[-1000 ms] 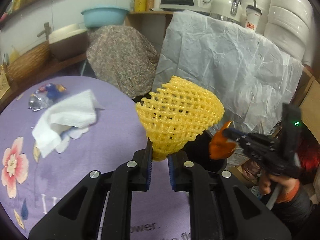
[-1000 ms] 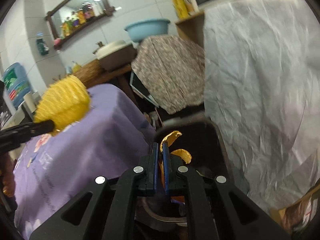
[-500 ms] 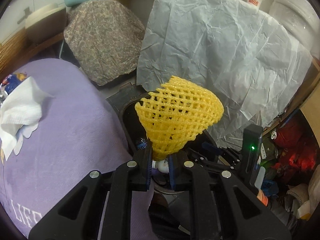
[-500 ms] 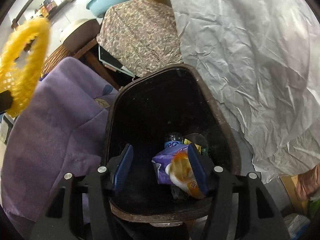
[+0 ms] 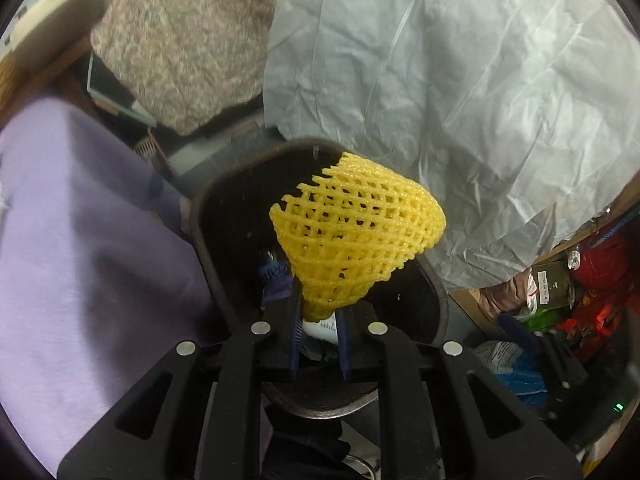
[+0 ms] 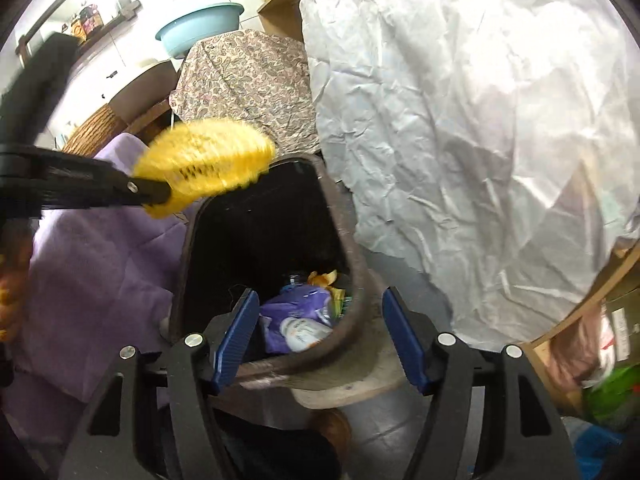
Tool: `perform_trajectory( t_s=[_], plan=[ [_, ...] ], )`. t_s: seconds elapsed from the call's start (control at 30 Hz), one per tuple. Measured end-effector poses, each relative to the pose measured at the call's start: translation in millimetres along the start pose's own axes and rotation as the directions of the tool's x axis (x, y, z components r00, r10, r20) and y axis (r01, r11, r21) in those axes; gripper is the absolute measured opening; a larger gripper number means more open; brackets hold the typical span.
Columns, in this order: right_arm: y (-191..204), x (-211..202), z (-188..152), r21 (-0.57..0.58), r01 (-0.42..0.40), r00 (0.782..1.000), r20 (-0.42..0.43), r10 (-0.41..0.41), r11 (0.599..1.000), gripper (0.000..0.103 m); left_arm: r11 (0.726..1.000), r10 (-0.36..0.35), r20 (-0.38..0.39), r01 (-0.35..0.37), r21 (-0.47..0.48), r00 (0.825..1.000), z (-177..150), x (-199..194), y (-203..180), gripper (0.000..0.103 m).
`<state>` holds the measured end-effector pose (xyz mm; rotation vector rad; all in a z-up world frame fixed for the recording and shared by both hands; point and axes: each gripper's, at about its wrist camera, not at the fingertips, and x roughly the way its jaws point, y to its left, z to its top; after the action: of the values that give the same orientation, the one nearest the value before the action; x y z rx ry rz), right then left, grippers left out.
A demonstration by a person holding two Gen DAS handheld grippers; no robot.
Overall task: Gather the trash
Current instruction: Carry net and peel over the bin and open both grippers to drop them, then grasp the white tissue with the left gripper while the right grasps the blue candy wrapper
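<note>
Your left gripper [image 5: 319,322] pinches the narrow end of the yellow foam fruit net [image 5: 356,232], holding it over the open dark trash bin [image 5: 208,256]. Your right gripper [image 6: 320,334], jaws just opened and empty, hangs above the bin's near rim, beside the purple tablecloth [image 6: 92,280].

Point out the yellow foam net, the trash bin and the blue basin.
foam net [image 5: 356,236], left wrist view, middle of mesh.
trash bin [image 6: 348,248], right wrist view, right rim.
blue basin [image 6: 200,26], right wrist view, outer wall.
</note>
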<state>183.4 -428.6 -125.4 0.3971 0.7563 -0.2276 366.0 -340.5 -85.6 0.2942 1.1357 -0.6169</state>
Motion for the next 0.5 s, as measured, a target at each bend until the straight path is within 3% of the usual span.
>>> perform_trajectory(
  t_s=[0.1, 0.17, 0.2, 0.3, 0.5],
  plan=[
    [-7.3, -9.3, 0.8, 0.011, 0.01, 1.0, 0.016, -0.01, 1.0, 0.064, 0.999, -0.012, -0.042, 0.01, -0.037, 0.999, 0.2, 11.7, 1.9, 0.029],
    [-8.4, -11.1, 2.9, 0.012, 0.01, 1.0, 0.02, -0.01, 1.0, 0.064, 0.998, -0.004, -0.025, 0.003, -0.055, 1.0, -0.9, 10.5, 3.1, 0.063],
    [-8.0, -12.2, 4.0, 0.006, 0.015, 1.0, 0.023, -0.015, 1.0, 0.064, 0.998, -0.001, -0.004, 0.0, -0.058, 1.0, -1.7, 7.6, 3.8, 0.067],
    [-6.8, -16.4, 7.2, -0.006, 0.026, 0.999, 0.038, -0.025, 1.0, 0.064, 0.999, 0.011, 0.026, -0.009, -0.045, 1.0, -1.6, -0.3, 2.4, 0.069],
    [0.8, -18.3, 16.4, -0.03, 0.016, 0.999, 0.045, -0.015, 0.999, 0.064, 0.998, -0.041, 0.091, 0.045, -0.033, 0.995, -2.1, -25.7, 3.4, 0.071]
  ],
)
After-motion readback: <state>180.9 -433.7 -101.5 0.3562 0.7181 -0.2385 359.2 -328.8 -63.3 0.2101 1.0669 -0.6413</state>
